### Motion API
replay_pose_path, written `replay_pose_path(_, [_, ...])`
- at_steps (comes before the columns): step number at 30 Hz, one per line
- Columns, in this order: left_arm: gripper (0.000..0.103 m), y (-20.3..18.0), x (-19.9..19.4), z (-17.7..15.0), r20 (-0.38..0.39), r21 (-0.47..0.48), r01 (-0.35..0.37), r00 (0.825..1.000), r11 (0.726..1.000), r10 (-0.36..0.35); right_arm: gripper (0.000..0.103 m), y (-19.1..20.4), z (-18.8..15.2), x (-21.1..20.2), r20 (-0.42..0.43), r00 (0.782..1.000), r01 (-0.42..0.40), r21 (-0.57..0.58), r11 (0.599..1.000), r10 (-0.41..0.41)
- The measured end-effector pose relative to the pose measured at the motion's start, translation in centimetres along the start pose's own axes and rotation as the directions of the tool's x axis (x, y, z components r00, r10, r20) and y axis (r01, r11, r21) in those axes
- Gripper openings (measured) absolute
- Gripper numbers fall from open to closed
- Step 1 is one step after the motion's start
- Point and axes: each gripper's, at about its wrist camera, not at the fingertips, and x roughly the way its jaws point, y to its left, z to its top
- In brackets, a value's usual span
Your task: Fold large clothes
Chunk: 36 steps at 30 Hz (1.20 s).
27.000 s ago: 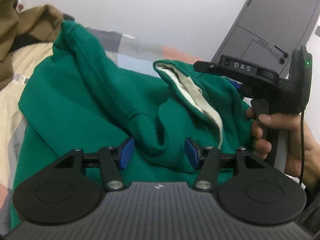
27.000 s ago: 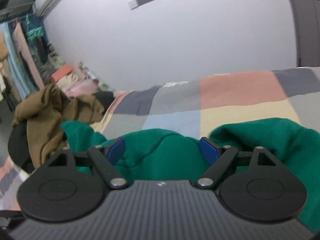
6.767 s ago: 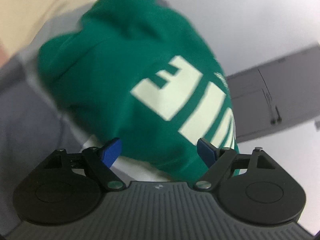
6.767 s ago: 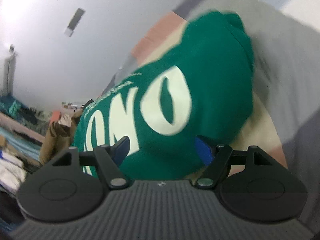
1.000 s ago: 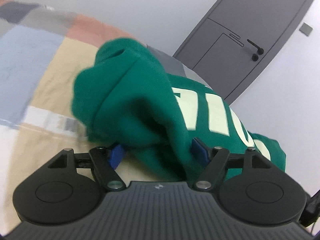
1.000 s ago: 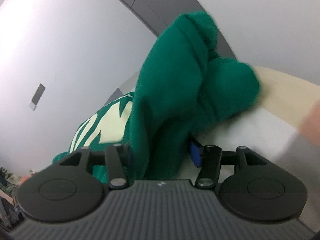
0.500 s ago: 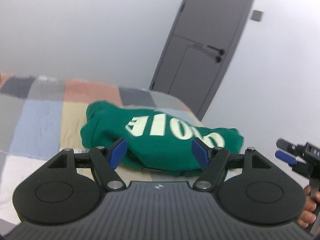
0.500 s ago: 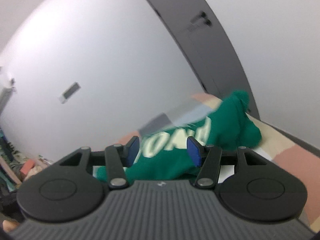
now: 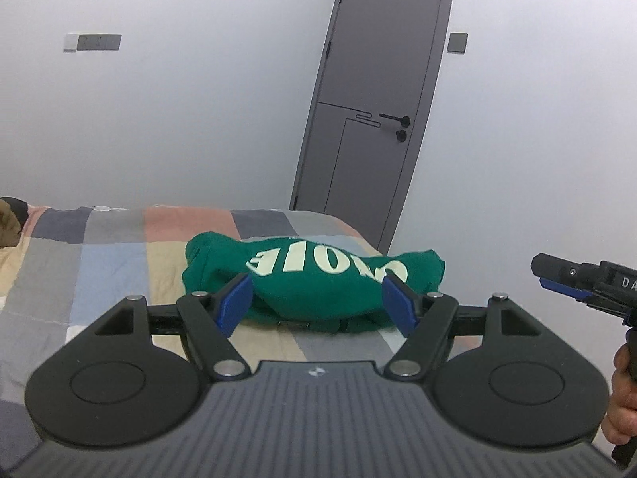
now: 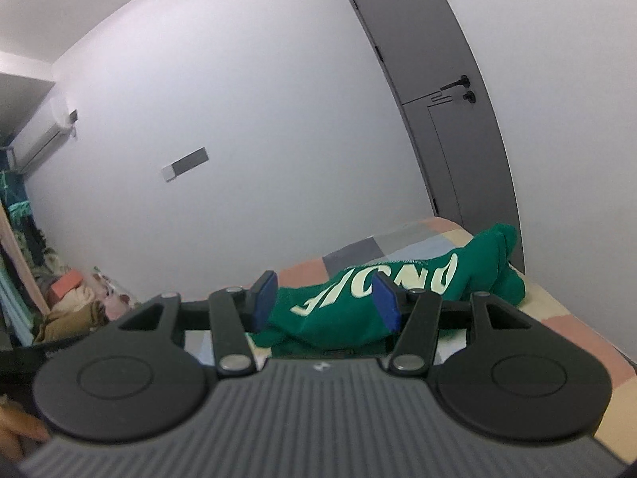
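Now folded green sweatshirt (image 9: 310,279) on bed (image 9: 99,263).

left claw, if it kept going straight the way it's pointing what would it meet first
Probably the folded green sweatshirt on the bed; the open left claw frames it, with nothing between, though depth is unclear.

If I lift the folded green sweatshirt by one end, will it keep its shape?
Probably not: the green sweatshirt looks soft and bulging, so it would likely sag and unfold. It seems thick, so rather heavy. On the patchwork bedcover it should slide, not roll.
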Motion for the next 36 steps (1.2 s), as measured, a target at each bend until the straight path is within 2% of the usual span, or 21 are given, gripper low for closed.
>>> replay_pose_path(7, [0.079, -0.7, -3.1, -2.5, 0.007, 0.026, 0.000, 1.000, 1.000, 0.000, 0.056, 0.9, -2.6, -2.2, -0.006, 1.000, 0.027, -0.060, 0.998, -0.028])
replay_pose_path(11, [0.085, -0.6, -4.3, -3.7, 0.010, 0.033, -0.005, 1.000, 0.999, 0.004, 0.056, 1.3, -4.0, -3.2, -0.019, 0.999, 0.036, -0.081, 0.996, -0.038])
replay_pose_path(16, [0.095, -0.4, -4.8, -4.8, -0.001, 0.048, 0.000, 1.000, 0.999, 0.000, 0.056, 2.6, -5.6, -3.7, -0.021, 0.997, 0.066, -0.134, 0.989, -0.070])
replay_pose_path(18, [0.099, -0.2, -5.0, -5.2, -0.004, 0.042, 0.003, 1.000, 0.999, -0.003, 0.060, 3.0, -6.2, -4.0, -0.018, 0.997, 0.077, -0.159, 0.984, -0.081])
replay_pose_path(19, [0.100, -0.1, -5.0, -5.3, -0.010, 0.041, 0.004, 1.000, 0.999, -0.003, 0.064, 3.2, -6.5, -4.0, -0.018, 0.996, 0.079, -0.168, 0.983, -0.083])
replay_pose_path(25, [0.102, 0.0, -5.0, -5.6, -0.034, 0.044, -0.006, 0.999, 0.999, 0.008, 0.064, 4.0, -7.5, -4.5, -0.013, 0.994, 0.104, -0.193, 0.976, -0.108])
replay_pose_path(27, [0.103, 0.2, -5.0, -5.7, -0.044, 0.039, 0.008, 0.999, 0.999, -0.006, 0.074, 4.1, -7.6, -4.5, -0.020, 0.994, 0.104, -0.186, 0.977, -0.110])
replay_pose_path(28, [0.103, 0.2, -4.9, -5.7, -0.050, 0.045, 0.005, 0.999, 0.999, -0.003, 0.086, 4.1, -7.6, -4.7, -0.018, 0.994, 0.104, -0.182, 0.978, -0.109])
replay_pose_path(31, [0.103, 0.4, -4.5, -5.9, -0.069, 0.053, -0.018, 0.997, 0.998, 0.021, 0.094, 4.0, -7.4, -4.5, -0.015, 0.993, 0.112, -0.201, 0.973, -0.118])
replay_pose_path(36, [0.103, 0.8, -4.3, -6.0, -0.072, 0.054, -0.036, 0.997, 0.998, 0.040, 0.095, 3.8, -7.6, -3.9, -0.033, 0.991, 0.122, -0.185, 0.975, -0.130])
